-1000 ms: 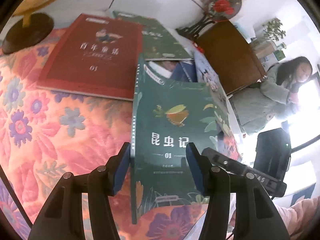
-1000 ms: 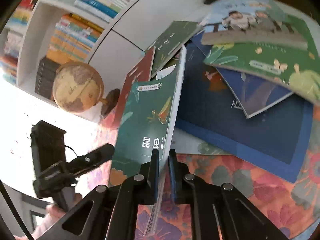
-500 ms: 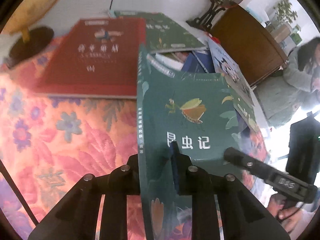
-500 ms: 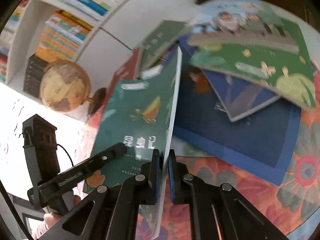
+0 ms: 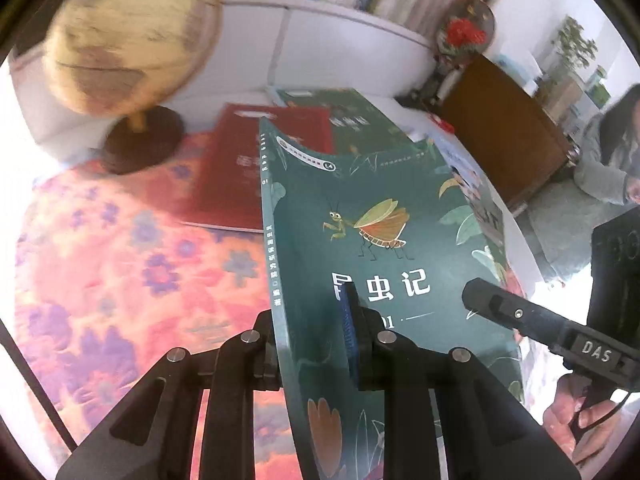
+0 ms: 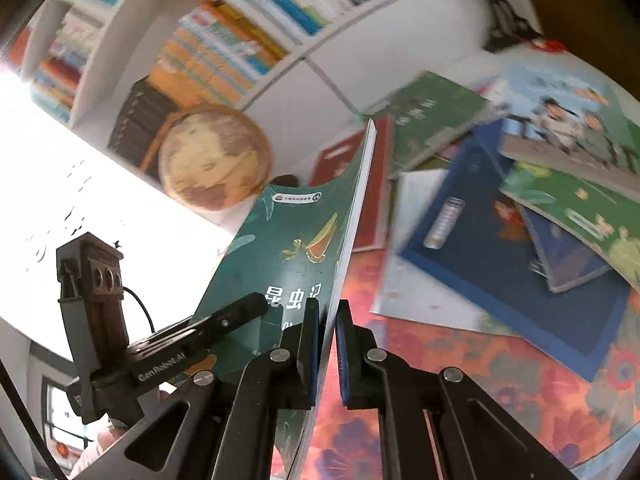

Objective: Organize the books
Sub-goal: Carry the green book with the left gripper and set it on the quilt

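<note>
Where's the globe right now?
The globe sits at the upper left of the left wrist view, on the flowered cloth in front of the white bookshelf, just left of the red book.

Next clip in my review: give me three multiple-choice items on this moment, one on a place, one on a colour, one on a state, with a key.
1. Where does the globe stand?
A. on the floral tablecloth, before the bookshelf
B. on the wooden cabinet
C. on the blue book

2. What colour is the cover lying just behind the held insect book?
A. yellow
B. red
C. white

3. How is the insect book held?
A. flat on the table
B. by one gripper only
C. clamped by both grippers, raised on edge

Key: 1 A, its base rests on the tablecloth. 2 B, red book. 3 C, left gripper and right gripper pinch it.
</note>
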`<control>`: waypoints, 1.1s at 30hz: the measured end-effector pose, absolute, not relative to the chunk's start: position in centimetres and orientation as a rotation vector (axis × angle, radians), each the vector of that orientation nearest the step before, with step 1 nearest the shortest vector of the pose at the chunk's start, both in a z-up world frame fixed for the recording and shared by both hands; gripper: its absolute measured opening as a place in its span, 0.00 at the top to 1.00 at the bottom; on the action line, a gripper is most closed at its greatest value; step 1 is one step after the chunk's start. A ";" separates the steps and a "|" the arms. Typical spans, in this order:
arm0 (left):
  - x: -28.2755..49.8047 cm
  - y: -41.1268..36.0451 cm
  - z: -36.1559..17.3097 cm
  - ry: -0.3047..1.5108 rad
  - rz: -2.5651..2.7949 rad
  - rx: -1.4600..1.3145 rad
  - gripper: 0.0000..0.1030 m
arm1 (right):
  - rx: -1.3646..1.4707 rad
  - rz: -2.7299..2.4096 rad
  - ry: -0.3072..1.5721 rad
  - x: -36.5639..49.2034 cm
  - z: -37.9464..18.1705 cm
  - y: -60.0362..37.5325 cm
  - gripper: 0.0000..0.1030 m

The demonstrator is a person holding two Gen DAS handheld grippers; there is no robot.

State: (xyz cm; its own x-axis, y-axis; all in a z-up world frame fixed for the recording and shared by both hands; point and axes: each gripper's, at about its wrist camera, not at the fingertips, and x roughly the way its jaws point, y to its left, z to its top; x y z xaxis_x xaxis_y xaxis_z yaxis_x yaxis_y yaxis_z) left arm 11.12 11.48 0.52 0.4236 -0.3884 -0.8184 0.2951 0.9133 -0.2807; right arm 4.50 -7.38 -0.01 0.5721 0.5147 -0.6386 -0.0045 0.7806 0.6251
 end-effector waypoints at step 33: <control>6.3 37.4 -6.3 1.062 0.065 -0.246 0.75 | 0.413 0.626 1.122 8.0 -5.0 20.3 0.91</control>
State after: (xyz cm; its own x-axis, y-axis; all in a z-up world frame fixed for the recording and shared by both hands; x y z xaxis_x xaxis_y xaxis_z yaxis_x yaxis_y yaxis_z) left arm 6.32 37.41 -6.25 0.4884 -0.0651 -0.8702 -0.1712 0.9707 -0.1687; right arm 7.99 20.26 -5.02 0.2924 0.6516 -0.7000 -0.2540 0.7586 0.6000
